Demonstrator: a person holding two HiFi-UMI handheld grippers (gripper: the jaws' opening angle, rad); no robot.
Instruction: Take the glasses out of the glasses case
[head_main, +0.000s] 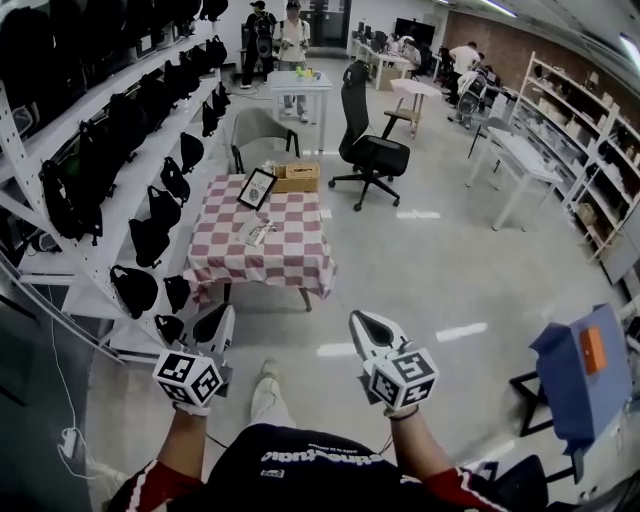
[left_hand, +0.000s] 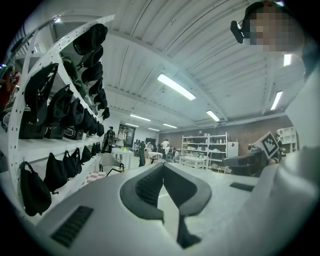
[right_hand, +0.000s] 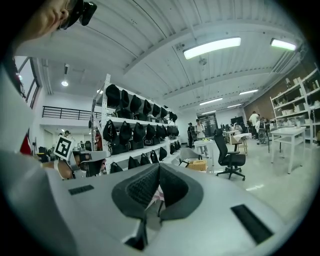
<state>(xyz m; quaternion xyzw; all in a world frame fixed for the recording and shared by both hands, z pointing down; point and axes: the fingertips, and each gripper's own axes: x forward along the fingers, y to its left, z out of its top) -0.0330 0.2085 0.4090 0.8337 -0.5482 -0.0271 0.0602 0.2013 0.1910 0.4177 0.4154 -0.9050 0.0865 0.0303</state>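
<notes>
Glasses case (head_main: 258, 232): maybe that tiny pale thing on the tabletop (head_main: 300, 255); likely light and hard (hold the glasses gently, by the frame).
Left hand-held gripper (head_main: 221, 320): closed, empty.
Right hand-held gripper (head_main: 362, 323): closed, empty.

L gripper (head_main: 219, 324) & R gripper (head_main: 364, 328) held out in front, side by side, well apart, both pointing fwd approx level. Jaws on each closed tip to tip, nothing between. Forearms (head_main: 184, 440) bare, roughly parallel.
</notes>
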